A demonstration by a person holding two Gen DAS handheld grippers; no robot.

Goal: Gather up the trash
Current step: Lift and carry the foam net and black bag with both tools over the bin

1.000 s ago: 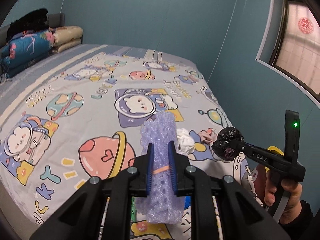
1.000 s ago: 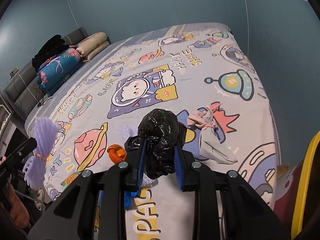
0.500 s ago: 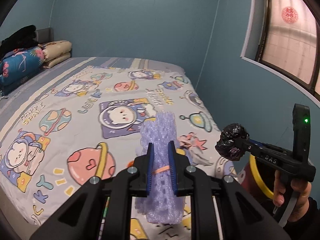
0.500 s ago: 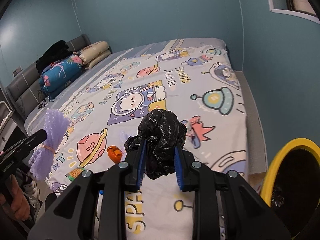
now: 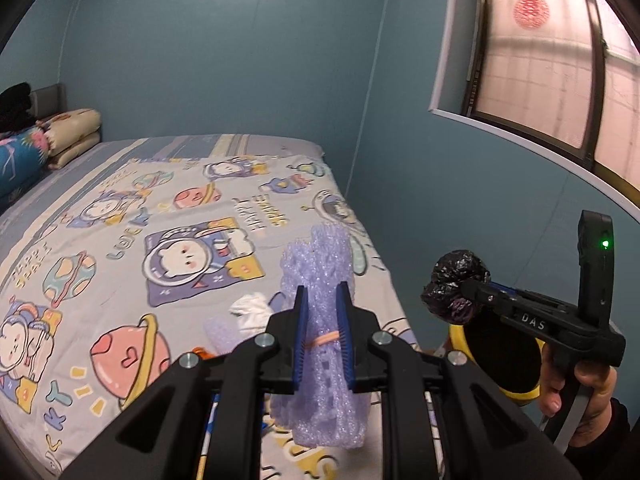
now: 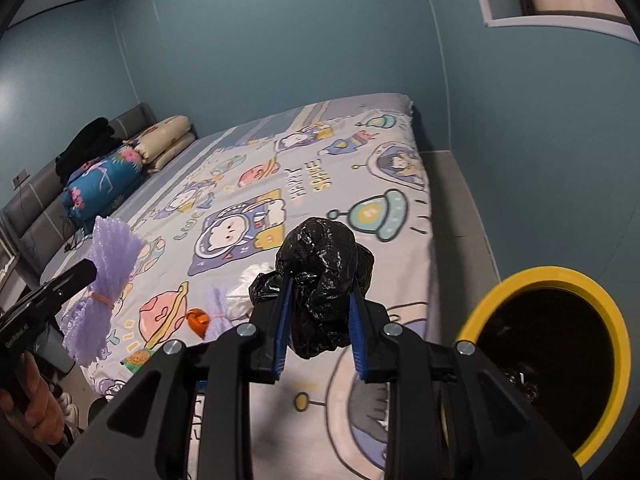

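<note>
The left gripper (image 5: pixel 322 334) is clamped across the waist of a lilac foam net (image 5: pixel 320 320), at its orange rubber band; the net's long axis runs upright between the blue pads, its frilled top fanning above the fingers and its wider bottom hanging below them. The right gripper (image 6: pixel 318 320) is closed on a crumpled black bag (image 6: pixel 322 280), a rough lump that stands taller than wide and bulges up past the fingertips. Both loads are held in the air over the near end of a bed (image 5: pixel 120 240) covered in a cartoon space-print sheet (bears, planets, saucers), in a room with blue walls and a window (image 5: pixel 560 60) up to the right of the left gripper. Just right of the right gripper and below it stands a bin (image 6: pixel 552 280) with a yellow rim and a black liner, on the grey floor beside the bed. On the sheet just ahead of both grippers lie a white wad (image 6: pixel 244 292), a second piece of lilac foam (image 6: pixel 218 304) and a small orange scrap (image 6: pixel 197 319), close together. Far ahead to the left, folded bedding (image 6: pixel 104 184) and a dark garment are stacked by the grey headboard.
</note>
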